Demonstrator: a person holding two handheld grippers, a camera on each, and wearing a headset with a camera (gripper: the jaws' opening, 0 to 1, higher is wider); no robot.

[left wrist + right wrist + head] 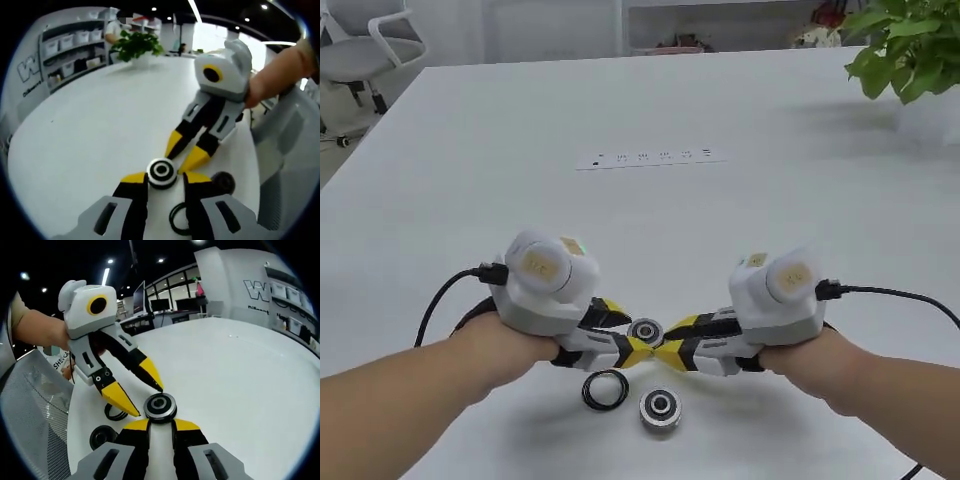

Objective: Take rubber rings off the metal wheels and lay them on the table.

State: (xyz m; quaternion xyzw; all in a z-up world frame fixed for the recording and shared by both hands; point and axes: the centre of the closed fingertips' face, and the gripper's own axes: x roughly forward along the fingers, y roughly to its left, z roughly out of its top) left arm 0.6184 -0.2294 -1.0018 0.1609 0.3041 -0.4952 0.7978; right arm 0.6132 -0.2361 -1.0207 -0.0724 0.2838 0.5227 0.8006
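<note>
Wheel [645, 331] sits btwn the left tool's [165, 177] jaw tips, which clasp it on both sides. Right tool [162, 425] faces it from the opp. side, jaws slightly apart w/ tips at the wheel's rim; can't tell if they pinch anything. Loose rubber ring [605, 390] and 2nd wheel [660, 410] lie on the tabletop [620, 200] just behind both tools' tips, toward the person.

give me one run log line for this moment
left gripper: closed on wheel | right gripper: tips at wheel rim, grip unclear | loose rubber ring: on table | second wheel: beside ring
</note>
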